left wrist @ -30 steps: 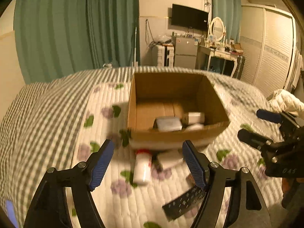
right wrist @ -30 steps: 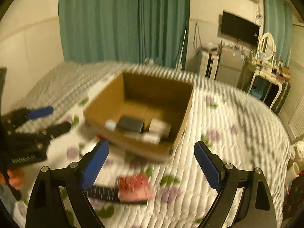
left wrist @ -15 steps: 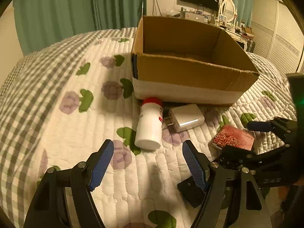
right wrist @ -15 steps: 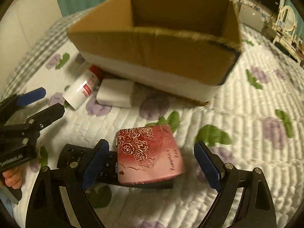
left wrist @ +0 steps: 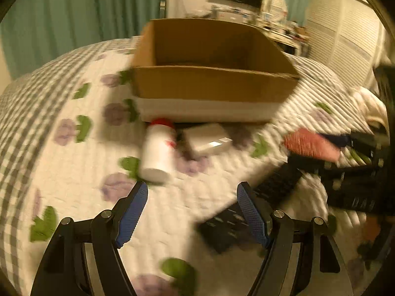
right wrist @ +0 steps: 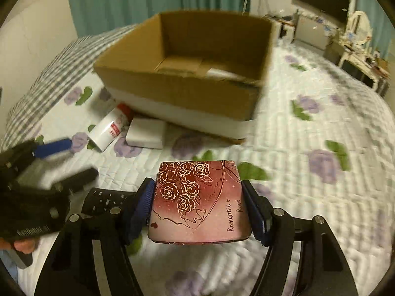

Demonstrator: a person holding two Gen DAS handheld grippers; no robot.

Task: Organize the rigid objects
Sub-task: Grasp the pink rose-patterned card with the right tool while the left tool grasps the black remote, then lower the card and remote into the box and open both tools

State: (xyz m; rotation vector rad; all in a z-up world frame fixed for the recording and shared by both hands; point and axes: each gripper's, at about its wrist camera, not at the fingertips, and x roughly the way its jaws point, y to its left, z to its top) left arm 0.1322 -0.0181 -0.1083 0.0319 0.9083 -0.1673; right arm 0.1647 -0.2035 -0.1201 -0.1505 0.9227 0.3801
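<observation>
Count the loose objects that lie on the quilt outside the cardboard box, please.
4: white bottle and white charger block before the cardboard box; black remote nearer; rose tin between the right gripper's pads. More may be hidden.

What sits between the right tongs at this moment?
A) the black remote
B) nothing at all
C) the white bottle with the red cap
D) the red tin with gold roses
D: in the right wrist view the right tongs, which have just been closing, have both blue pads against the sides of the red tin with gold roses.
</observation>
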